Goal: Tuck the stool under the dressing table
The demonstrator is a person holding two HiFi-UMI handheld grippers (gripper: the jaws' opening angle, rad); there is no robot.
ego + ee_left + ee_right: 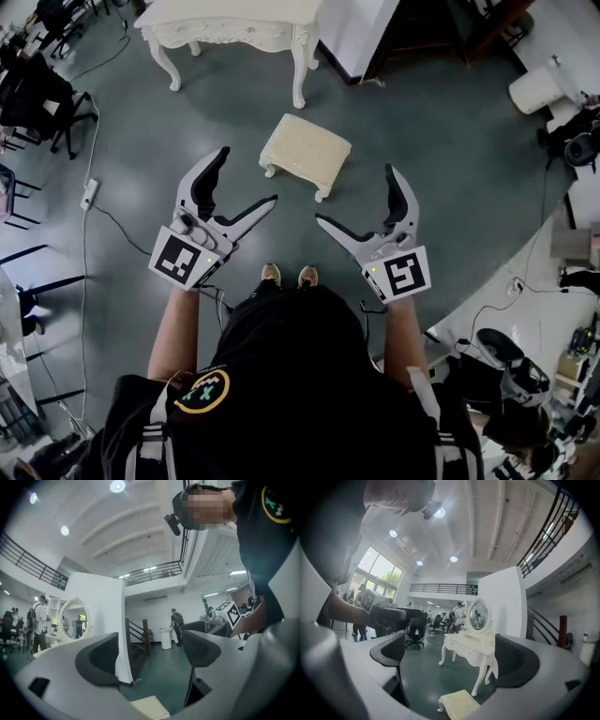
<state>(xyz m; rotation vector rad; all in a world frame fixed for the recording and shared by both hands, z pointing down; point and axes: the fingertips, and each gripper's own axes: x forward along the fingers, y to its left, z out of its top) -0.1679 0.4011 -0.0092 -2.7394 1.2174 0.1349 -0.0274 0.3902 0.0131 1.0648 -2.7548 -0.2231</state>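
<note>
A cream padded stool (305,152) with short carved legs stands on the green floor, in front of the white dressing table (234,23) and a little to its right, outside the table's legs. Both grippers hover in the air short of the stool, touching nothing. My left gripper (248,175) is open and empty, and so is my right gripper (354,194). The right gripper view frames the dressing table (471,651), its oval mirror (478,615) and the stool (459,704) between wide jaws. The left gripper view catches only a corner of the stool (150,708).
Black office chairs (37,94) stand at the left, with a power strip (90,192) and cable on the floor. A white partition (356,28) rises behind the table's right end. A white bin (539,86) and desk clutter sit at the right. People stand in the background.
</note>
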